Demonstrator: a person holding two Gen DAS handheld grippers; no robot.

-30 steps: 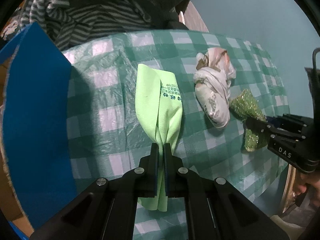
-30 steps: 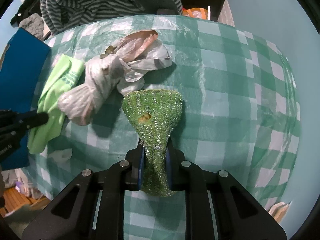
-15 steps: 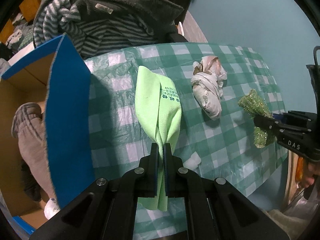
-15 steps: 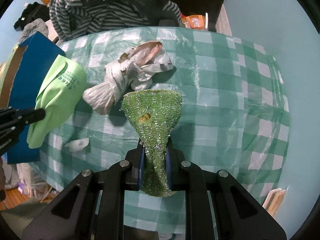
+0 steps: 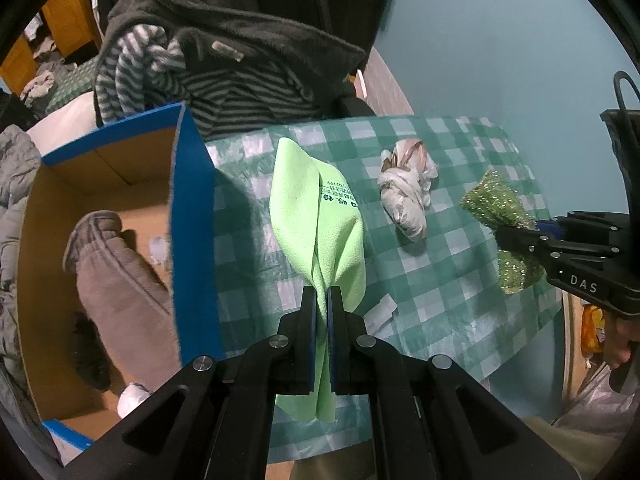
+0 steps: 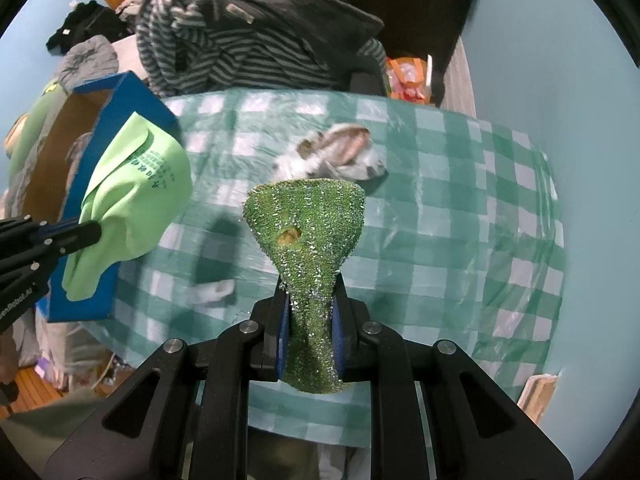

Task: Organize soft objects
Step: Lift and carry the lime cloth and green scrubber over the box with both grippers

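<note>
Your left gripper (image 5: 322,308) clamped on the cloth (image 5: 316,216), held above the table (image 5: 440,280) beside the box (image 5: 192,240), your right gripper (image 6: 308,320) clamped on the scourer (image 6: 308,236), above the table, bag (image 5: 404,192) lying between

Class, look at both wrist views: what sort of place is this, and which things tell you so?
Probably a lived-in room at home: a checked plastic tablecloth, striped clothes heaped behind the table, and a cardboard box holding garments.
</note>
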